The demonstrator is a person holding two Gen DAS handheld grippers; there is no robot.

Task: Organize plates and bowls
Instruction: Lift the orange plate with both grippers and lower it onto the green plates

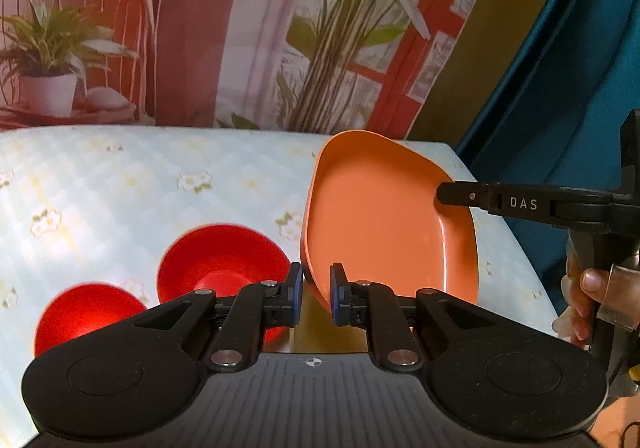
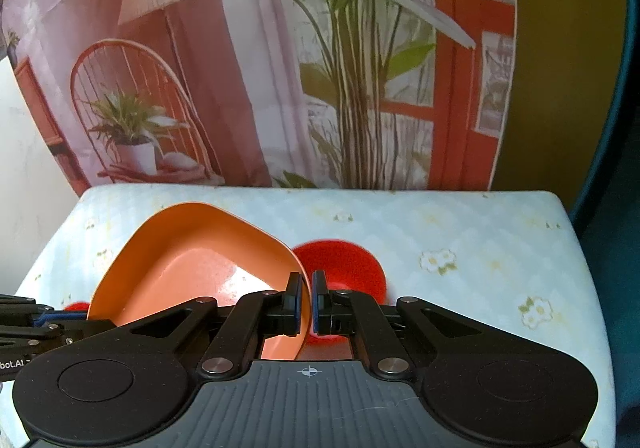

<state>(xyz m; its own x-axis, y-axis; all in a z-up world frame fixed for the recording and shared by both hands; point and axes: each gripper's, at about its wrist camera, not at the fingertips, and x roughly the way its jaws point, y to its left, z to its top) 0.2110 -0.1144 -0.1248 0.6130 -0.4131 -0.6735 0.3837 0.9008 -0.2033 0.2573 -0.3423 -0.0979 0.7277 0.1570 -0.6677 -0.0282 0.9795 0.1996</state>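
Note:
An orange plate (image 1: 380, 224) is held tilted above the table, its hollow side facing the cameras. My right gripper (image 2: 306, 302) is shut on the plate's rim (image 2: 192, 272); its fingers (image 1: 460, 196) reach in from the right in the left wrist view. My left gripper (image 1: 316, 294) has its jaws either side of the plate's near rim with a small gap showing. Two red bowls (image 1: 222, 264) (image 1: 86, 314) sit on the table to the left. One red bowl (image 2: 348, 268) shows behind the plate in the right wrist view.
The table has a pale blue flowered cloth (image 1: 120, 188). A printed backdrop of plants and a chair (image 2: 280, 68) hangs behind it. A dark teal curtain (image 1: 560, 88) is at the right. The table's right edge (image 1: 520, 256) is near the plate.

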